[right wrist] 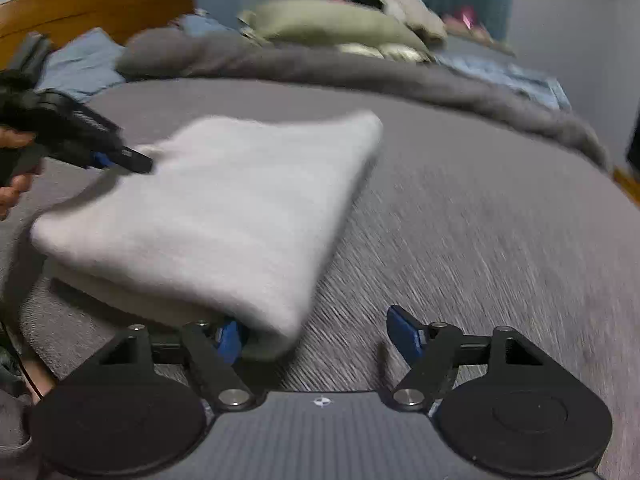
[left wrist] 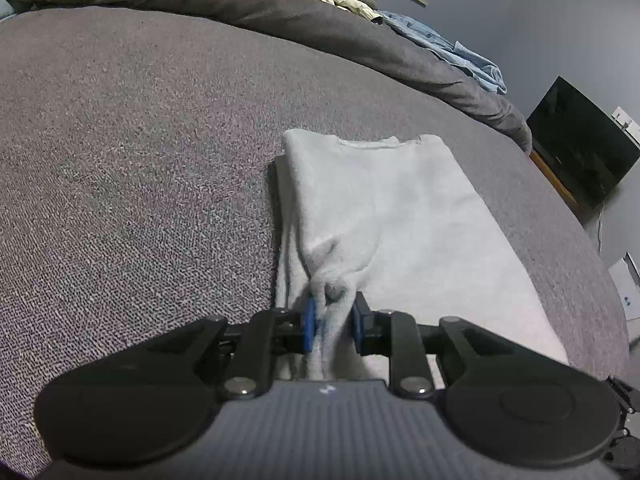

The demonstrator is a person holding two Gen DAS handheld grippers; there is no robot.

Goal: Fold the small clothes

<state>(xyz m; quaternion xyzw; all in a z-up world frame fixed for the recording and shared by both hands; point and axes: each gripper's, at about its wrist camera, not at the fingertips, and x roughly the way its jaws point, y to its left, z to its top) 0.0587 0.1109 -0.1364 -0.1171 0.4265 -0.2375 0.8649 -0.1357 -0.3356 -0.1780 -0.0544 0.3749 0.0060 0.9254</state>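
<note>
A light grey folded garment [left wrist: 400, 216] lies on the grey bed cover [left wrist: 140, 160]. My left gripper [left wrist: 334, 322] is shut on a bunched near edge of the garment, with cloth pinched between its blue pads. In the right wrist view the garment [right wrist: 224, 204] is a thick folded stack, blurred. My right gripper [right wrist: 316, 334] is open; its left finger [right wrist: 228, 340] touches the near corner of the garment and its right finger [right wrist: 406, 332] is over bare cover. The left gripper also shows in the right wrist view [right wrist: 120, 160] at the garment's far left edge.
A rumpled dark grey blanket [left wrist: 320, 28] runs along the far side, with olive pillows [right wrist: 328, 20] and a light blue garment [left wrist: 452, 52] behind it. A black screen [left wrist: 580, 140] stands beyond the bed's right edge. A wooden headboard [right wrist: 92, 8] is at far left.
</note>
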